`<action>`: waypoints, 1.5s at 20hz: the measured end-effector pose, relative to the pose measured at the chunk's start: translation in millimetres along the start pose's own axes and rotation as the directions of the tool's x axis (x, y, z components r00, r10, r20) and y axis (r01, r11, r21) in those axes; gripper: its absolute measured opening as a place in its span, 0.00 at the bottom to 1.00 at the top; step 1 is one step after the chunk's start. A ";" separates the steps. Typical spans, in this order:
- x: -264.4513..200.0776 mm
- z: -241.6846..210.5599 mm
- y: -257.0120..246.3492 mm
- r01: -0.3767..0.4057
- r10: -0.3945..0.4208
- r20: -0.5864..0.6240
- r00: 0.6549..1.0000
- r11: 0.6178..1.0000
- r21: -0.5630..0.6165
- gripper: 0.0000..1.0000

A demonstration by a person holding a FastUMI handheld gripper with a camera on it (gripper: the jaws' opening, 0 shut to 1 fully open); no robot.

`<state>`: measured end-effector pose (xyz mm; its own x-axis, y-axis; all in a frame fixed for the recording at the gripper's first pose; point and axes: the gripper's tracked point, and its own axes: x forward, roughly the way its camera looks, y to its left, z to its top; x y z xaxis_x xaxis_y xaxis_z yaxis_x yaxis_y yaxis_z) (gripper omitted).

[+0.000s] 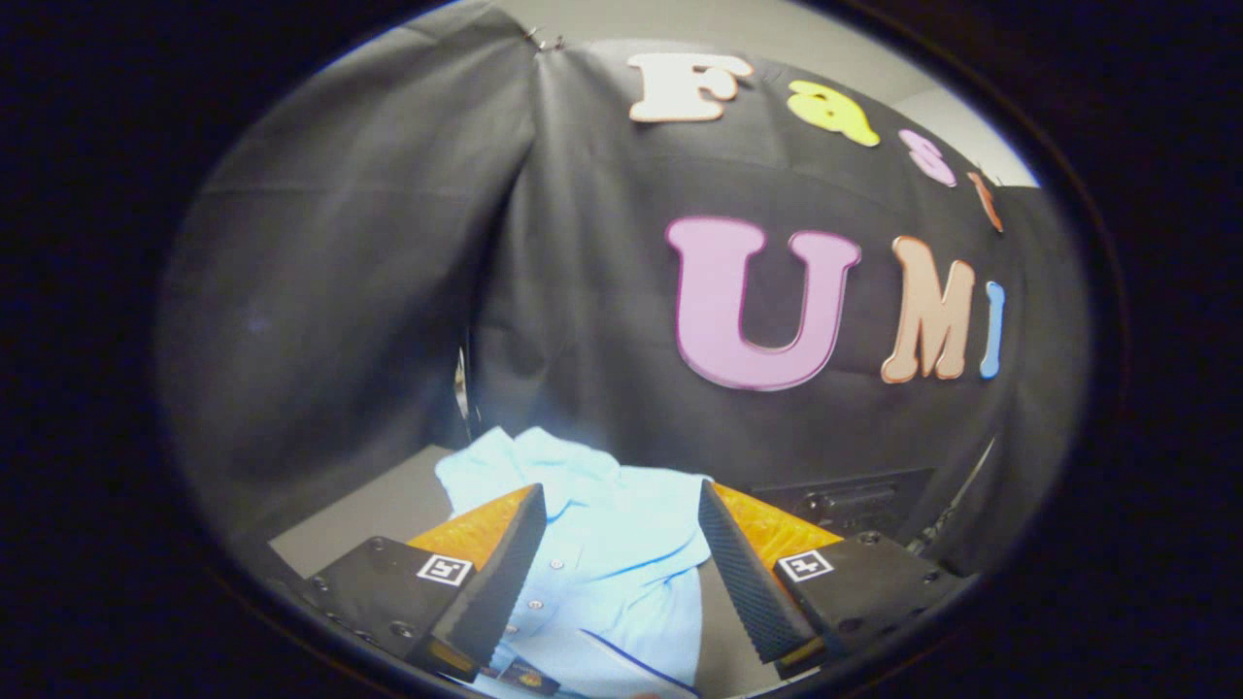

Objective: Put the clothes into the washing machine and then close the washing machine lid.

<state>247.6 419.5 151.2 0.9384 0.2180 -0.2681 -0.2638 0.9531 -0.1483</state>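
Shirt (592,544), pale blue, lies crumpled on a grey table (379,510), and we see it spread between and beyond our gripper's (621,505) two fingers. Its collar end is bunched up at the far side, toward the black cloth wall (583,291), while the flatter part runs back under us, below the fingers. A row of small buttons runs down the front, close to the left finger (505,573), and a thin dark blue line crosses the fabric near the right finger (743,573); another such line shows lower down.

We hold the gripper wide open above the shirt. The fingers stand well apart, with the cloth showing in the gap, and we cannot tell whether either pad is touching the fabric; neither one presses on it. Each finger carries a small square marker on its base.

Beyond the right finger, a dark, flat-topped unit (855,500) sits against the wall, with some knobs or fittings on its face; it is too dim for us to say what it is. A thin rod or cable (957,505) slants up beside it on the right.

The table's grey top shows bare to the left of the shirt and in a narrow strip between the shirt and the right finger. The cloth wall hangs in folds behind everything, with a seam or gap in it just above the shirt's far end. A strip of pale wall (777,29) shows over the cloth.
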 end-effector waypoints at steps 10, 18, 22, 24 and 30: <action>45.0 -51.0 30.3 -0.167 0.161 -0.335 0.928 0.986 0.012 0.65; 24.8 -22.6 25.6 -0.202 0.189 -0.234 0.954 0.979 -0.032 0.03; -4.1 4.5 -30.5 -0.179 0.162 -0.197 0.967 0.981 -0.070 0.03; -10.1 14.9 -71.3 -0.130 0.117 -0.168 0.979 0.989 -0.067 0.03; -31.2 45.1 -186.9 0.006 -0.008 -0.076 0.997 1.000 -0.017 0.03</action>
<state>277.7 244.0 230.2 0.9208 0.1943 -0.3383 -0.2617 0.9507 -0.1664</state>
